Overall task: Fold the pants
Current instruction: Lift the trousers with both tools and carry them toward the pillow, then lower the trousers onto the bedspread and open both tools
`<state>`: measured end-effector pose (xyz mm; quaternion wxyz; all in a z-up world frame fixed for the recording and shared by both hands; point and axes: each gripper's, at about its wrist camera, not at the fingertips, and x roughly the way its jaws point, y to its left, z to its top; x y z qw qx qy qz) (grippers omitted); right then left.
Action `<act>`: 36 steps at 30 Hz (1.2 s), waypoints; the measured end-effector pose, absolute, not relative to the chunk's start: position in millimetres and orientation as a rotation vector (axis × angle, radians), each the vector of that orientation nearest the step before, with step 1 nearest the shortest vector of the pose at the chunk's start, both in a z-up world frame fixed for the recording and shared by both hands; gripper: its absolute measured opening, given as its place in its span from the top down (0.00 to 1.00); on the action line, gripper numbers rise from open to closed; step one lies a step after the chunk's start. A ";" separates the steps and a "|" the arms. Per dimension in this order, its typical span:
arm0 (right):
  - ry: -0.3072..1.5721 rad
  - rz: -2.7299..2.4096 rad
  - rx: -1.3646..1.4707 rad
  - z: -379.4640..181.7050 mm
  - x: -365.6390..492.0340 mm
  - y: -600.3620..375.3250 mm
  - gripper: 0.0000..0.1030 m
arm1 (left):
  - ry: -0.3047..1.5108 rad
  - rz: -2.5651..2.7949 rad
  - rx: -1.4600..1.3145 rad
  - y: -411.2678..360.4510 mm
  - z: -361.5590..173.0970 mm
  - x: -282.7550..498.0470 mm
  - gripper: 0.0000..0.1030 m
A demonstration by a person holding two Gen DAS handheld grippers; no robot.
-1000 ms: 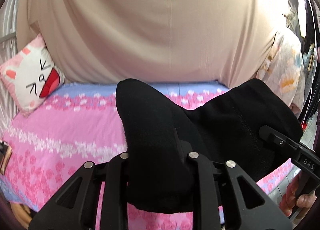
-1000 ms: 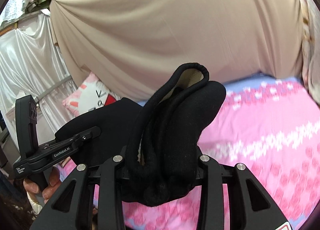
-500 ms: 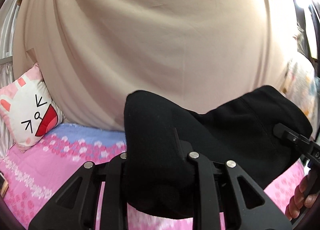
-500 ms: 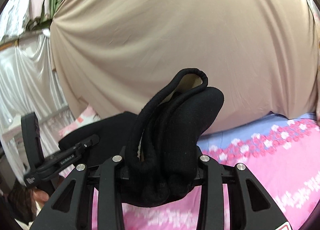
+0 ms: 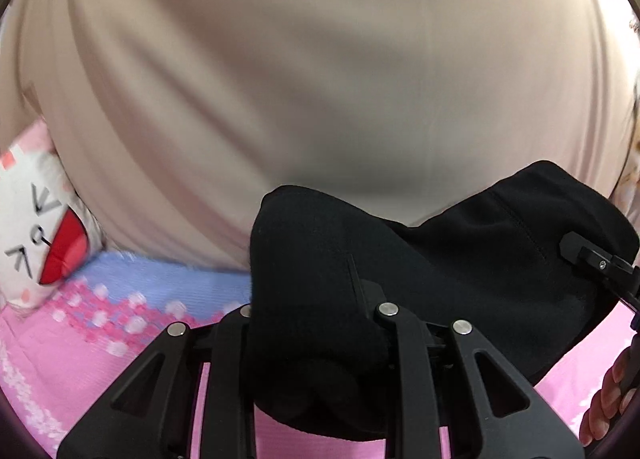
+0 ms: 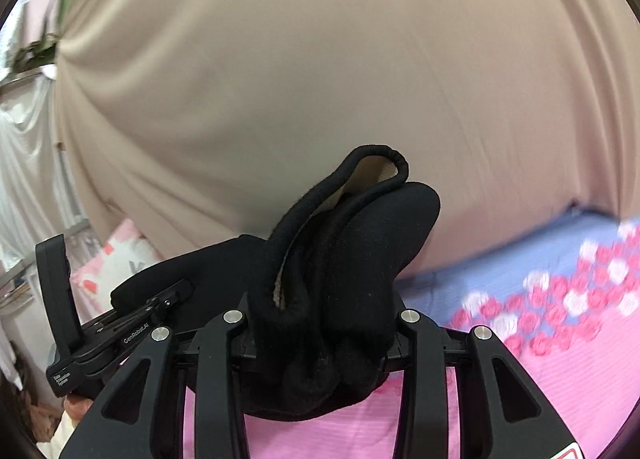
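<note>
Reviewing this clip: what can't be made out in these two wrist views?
- Left tongs tips: left view, buried in black pants.
- Right tongs tips: right view, wrapped by the same cloth.
- Hanging pants legs: both views, cut off at the bottom edge.
- Bedspread pattern: motion-blurred.

Cartoon pillow [image 5: 38, 227] on pink bedsheet [image 6: 520, 387], beige curtain [image 5: 320, 79].

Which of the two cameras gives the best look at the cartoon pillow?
The left wrist view. There the pillow shows its drawn eyes and red mouth, leaning against the beige curtain. In the right wrist view the pillow is a small pink and white patch, partly hidden behind the black pants.
</note>
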<state>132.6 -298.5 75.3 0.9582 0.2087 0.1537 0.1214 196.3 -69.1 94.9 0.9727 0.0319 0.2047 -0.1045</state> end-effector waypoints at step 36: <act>0.758 0.015 0.136 8.8 181.0 -281.2 0.90 | 0.817 -0.143 0.034 -86.8 10.0 222.5 0.21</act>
